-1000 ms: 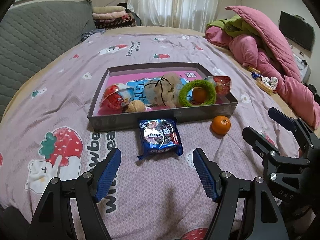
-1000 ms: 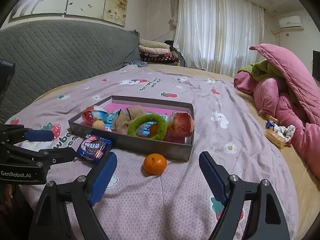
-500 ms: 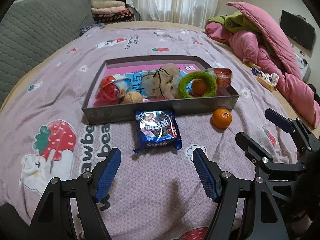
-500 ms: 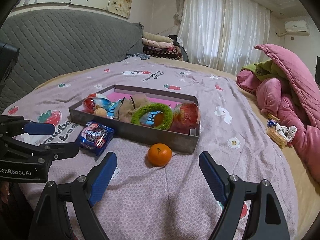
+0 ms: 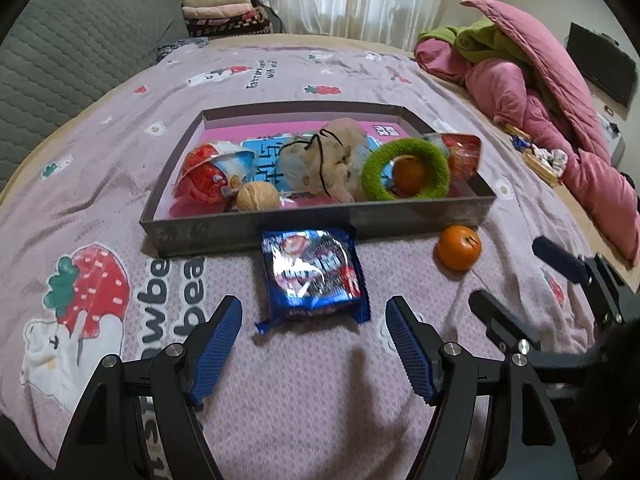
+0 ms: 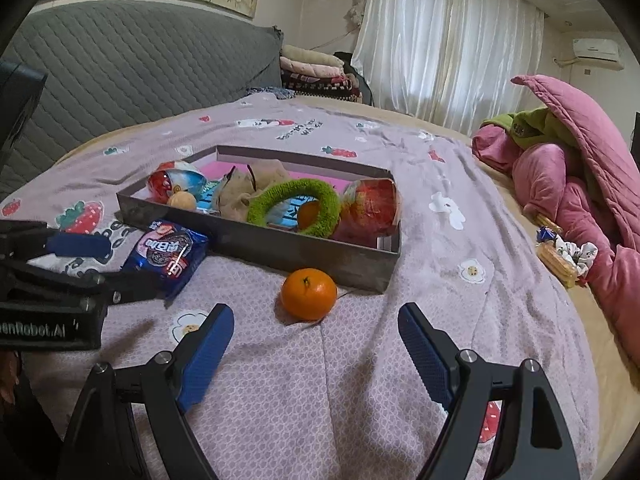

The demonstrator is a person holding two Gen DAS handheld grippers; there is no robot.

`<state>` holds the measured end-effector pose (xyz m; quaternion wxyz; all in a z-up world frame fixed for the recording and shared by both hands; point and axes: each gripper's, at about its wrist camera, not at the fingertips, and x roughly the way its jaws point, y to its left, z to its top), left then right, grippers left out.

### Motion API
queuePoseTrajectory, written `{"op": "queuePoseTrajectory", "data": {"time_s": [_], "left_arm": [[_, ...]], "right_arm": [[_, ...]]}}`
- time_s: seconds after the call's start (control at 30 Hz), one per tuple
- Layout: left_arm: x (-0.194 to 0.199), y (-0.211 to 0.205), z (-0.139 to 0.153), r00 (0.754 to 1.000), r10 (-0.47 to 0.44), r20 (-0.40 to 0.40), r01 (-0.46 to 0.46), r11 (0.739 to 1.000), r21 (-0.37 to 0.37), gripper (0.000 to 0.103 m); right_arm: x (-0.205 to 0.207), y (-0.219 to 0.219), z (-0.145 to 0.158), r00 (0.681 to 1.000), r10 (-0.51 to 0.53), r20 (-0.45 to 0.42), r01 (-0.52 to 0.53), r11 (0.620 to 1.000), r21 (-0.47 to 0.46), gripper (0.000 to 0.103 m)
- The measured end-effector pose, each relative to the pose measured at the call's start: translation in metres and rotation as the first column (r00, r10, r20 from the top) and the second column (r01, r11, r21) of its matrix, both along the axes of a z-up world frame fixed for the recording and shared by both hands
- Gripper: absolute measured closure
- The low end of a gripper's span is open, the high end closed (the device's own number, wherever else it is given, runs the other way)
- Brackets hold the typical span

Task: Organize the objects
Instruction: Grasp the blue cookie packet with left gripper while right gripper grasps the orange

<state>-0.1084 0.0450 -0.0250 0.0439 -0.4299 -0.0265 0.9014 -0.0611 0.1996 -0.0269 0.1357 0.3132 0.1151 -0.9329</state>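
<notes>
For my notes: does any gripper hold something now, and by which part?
Nothing is held. The left gripper and right gripper are open, fingers empty, short of the cookie packet and orange.

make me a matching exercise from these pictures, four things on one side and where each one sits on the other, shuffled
Things:
1. blue cookie packet
2. loose orange
3. walnut
4. second orange

Places:
A. inside the green fuzzy ring in the tray
B. on the bedspread, against the middle of the tray's near wall
C. in the tray, beside the red and blue snack cup
D. on the bedspread, by the tray's near right corner

Pairs: 1-B, 2-D, 3-C, 4-A
</notes>
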Motion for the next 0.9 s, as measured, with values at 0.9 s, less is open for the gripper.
{"op": "queuePoseTrajectory", "data": {"time_s": [0.9], "left_arm": [[-0.045,0.001,-0.025,0.999,0.035,0.016,-0.035,0.999,-0.004,0.028]], "right_arm": [[-0.051,-0.008,-0.022,0.996,-0.028,0.090,0.025,0.999,0.024,0.034]]}}
